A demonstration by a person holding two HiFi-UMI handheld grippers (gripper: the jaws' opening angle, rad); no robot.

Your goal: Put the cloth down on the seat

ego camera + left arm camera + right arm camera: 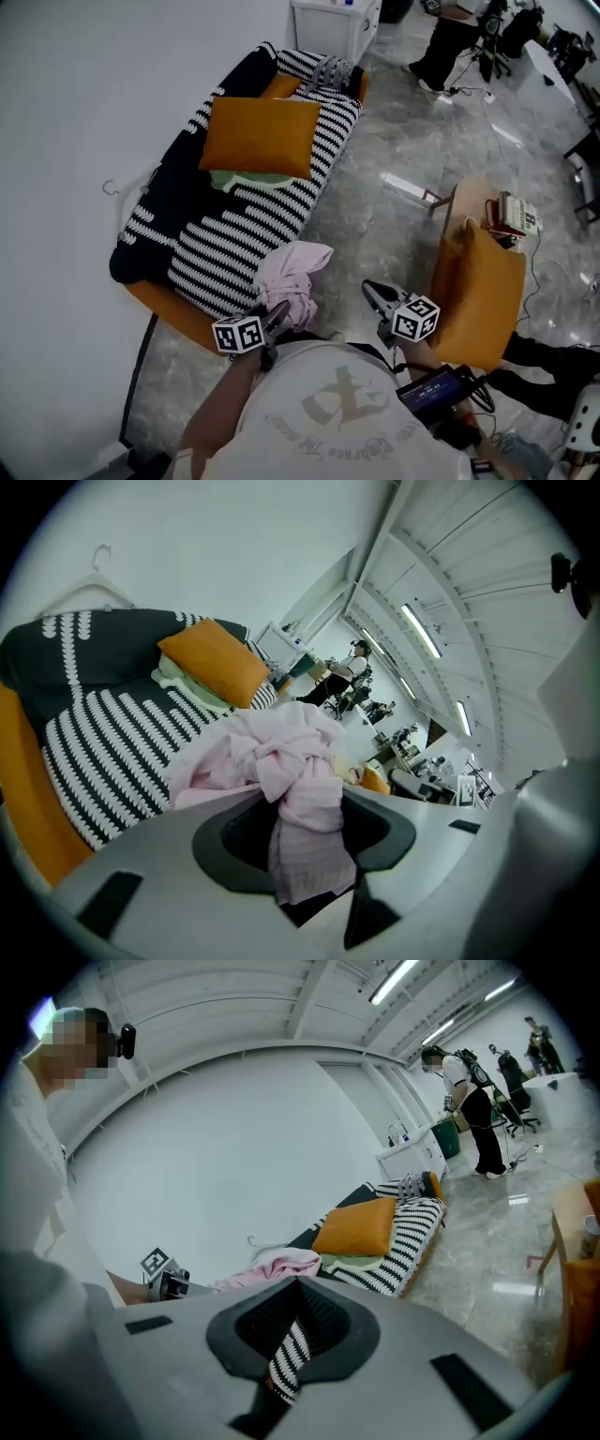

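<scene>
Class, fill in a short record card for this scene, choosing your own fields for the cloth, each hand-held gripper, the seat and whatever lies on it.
Cloth: pink cloth, bunched, held by the near end of the seat, not yet laid down
Left hand-held gripper: shut on the pink cloth
Right hand-held gripper: open, holding nothing
Seat: sofa with a black-and-white striped cover
On the seat: orange cushion, with green fabric under its near edge

White wall (94, 94), grey marble floor (394, 159), orange chair (480, 281), white cabinet (333, 26)
</scene>
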